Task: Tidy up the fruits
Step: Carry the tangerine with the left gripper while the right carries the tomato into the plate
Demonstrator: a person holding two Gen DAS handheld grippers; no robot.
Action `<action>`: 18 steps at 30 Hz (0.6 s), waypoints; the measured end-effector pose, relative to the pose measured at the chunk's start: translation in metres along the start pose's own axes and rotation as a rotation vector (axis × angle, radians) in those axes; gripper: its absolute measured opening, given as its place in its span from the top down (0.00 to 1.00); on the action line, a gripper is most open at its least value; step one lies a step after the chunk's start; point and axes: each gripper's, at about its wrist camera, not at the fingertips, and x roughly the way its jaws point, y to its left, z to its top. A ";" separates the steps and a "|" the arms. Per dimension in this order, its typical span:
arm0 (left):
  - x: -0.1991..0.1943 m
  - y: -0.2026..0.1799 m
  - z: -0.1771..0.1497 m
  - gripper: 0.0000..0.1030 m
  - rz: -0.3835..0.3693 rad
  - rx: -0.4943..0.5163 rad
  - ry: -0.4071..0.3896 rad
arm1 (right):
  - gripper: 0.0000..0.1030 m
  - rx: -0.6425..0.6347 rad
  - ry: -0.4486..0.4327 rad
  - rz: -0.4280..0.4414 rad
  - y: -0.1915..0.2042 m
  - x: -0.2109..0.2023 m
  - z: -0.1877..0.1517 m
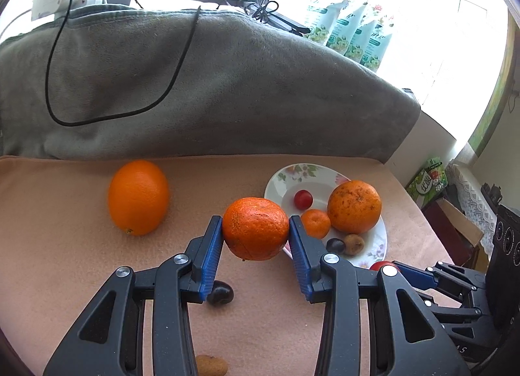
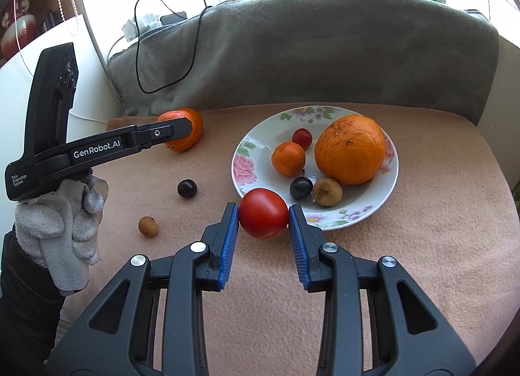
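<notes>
The left gripper (image 1: pixel 255 234) is clamped on a mandarin (image 1: pixel 255 228), both blue pads pressed against its sides, and holds it above the peach-coloured cloth of the counter (image 1: pixel 81 265). The right gripper (image 2: pixel 263 217) is clamped on a red tomato (image 2: pixel 263 213) in the same manner. The floral plate (image 2: pixel 260 135) is the evident collection point: it already carries a large orange (image 2: pixel 350 149), a small mandarin (image 2: pixel 288 158), a cherry tomato (image 2: pixel 302 138), a dark round fruit (image 2: pixel 301 188) and a brown longan-like fruit (image 2: pixel 327 192). Relative to the right gripper, the plate lies directly ahead, its near rim just beyond the tomato; the right gripper is therefore the nearer one, and a short forward move appears sufficient to bring the tomato over the plate. Relative to the left gripper, the plate lies ahead and to the right, so the mandarin requires a rightward transfer. Free space on the plate appears to remain at its far left portion. Still loose on the cloth are a large oval orange (image 1: pixel 138 197) ahead-left of the left gripper, a dark fruit (image 2: pixel 187 188) and a brown fruit (image 2: pixel 148 226) below and behind its fingers.
</notes>
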 end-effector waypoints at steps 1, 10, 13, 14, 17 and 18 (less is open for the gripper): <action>0.002 -0.001 0.001 0.62 -0.003 0.001 0.003 | 0.68 0.001 0.001 0.000 -0.001 0.001 0.001; 0.023 -0.011 0.009 0.62 -0.016 0.020 0.029 | 0.68 0.005 0.009 0.006 -0.007 0.010 0.005; 0.029 -0.013 0.011 0.62 -0.020 0.025 0.036 | 0.68 0.002 0.013 0.008 -0.007 0.013 0.006; 0.031 -0.015 0.011 0.62 -0.021 0.026 0.038 | 0.68 0.001 0.014 0.009 -0.007 0.014 0.006; 0.034 -0.018 0.012 0.62 -0.025 0.031 0.043 | 0.68 -0.001 0.018 0.012 -0.008 0.017 0.007; 0.035 -0.019 0.013 0.62 -0.027 0.033 0.045 | 0.68 -0.003 0.019 0.013 -0.008 0.018 0.007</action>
